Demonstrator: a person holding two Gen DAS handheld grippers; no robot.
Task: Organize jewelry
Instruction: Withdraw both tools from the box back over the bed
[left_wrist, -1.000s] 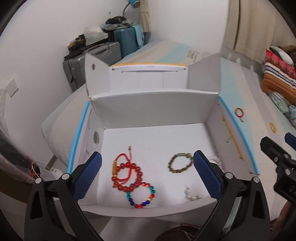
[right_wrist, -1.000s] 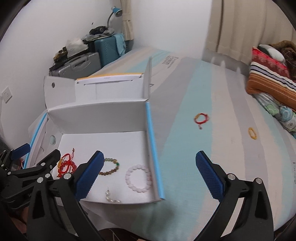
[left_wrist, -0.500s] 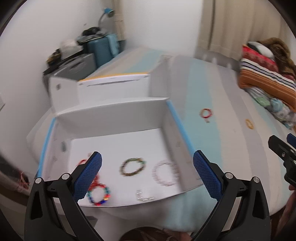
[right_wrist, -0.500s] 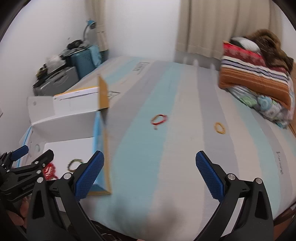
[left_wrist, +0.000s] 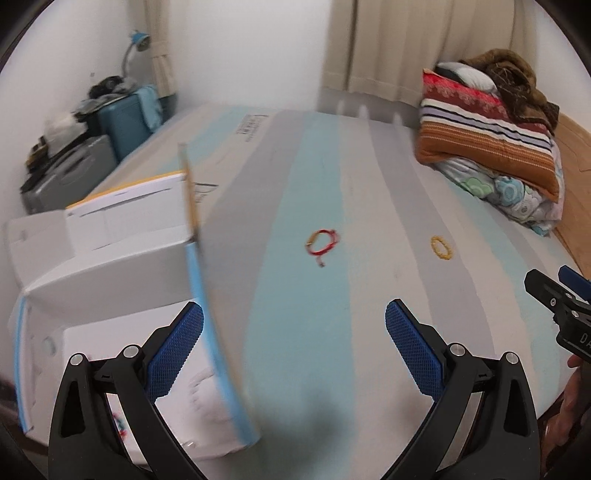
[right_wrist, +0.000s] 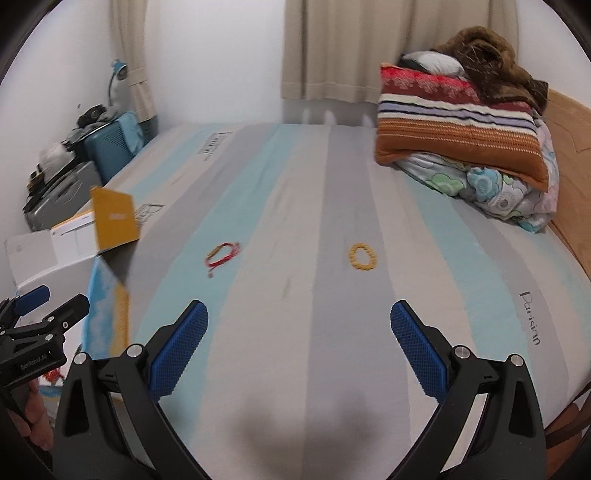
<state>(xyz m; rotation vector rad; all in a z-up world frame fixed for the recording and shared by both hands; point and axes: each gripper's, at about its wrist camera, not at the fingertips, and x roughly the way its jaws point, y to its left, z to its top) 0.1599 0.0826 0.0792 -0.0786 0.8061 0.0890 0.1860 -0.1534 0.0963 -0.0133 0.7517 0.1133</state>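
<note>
A red string bracelet (left_wrist: 322, 243) (right_wrist: 222, 253) and a yellow beaded bracelet (left_wrist: 440, 247) (right_wrist: 362, 257) lie apart on the striped mattress (right_wrist: 295, 206). An open white cardboard box (left_wrist: 107, 266) (right_wrist: 55, 251) sits at the mattress's left edge, with a few bracelets blurred on its floor. My left gripper (left_wrist: 294, 334) is open and empty, above the mattress just right of the box wall. My right gripper (right_wrist: 299, 328) is open and empty too, hovering short of both loose bracelets. Each gripper shows at the edge of the other's view.
Folded striped blankets and a floral quilt (right_wrist: 465, 125) are piled at the far right. Suitcases (left_wrist: 110, 125) with clutter and a blue lamp stand by the left wall. Curtains (right_wrist: 351, 48) hang behind the bed. A wooden headboard (right_wrist: 569, 122) runs along the right side.
Both grippers have swung right, away from the box interior toward the open mattress. The box slid to the left of both views; the two loose bracelets now sit nearer the centre.
</note>
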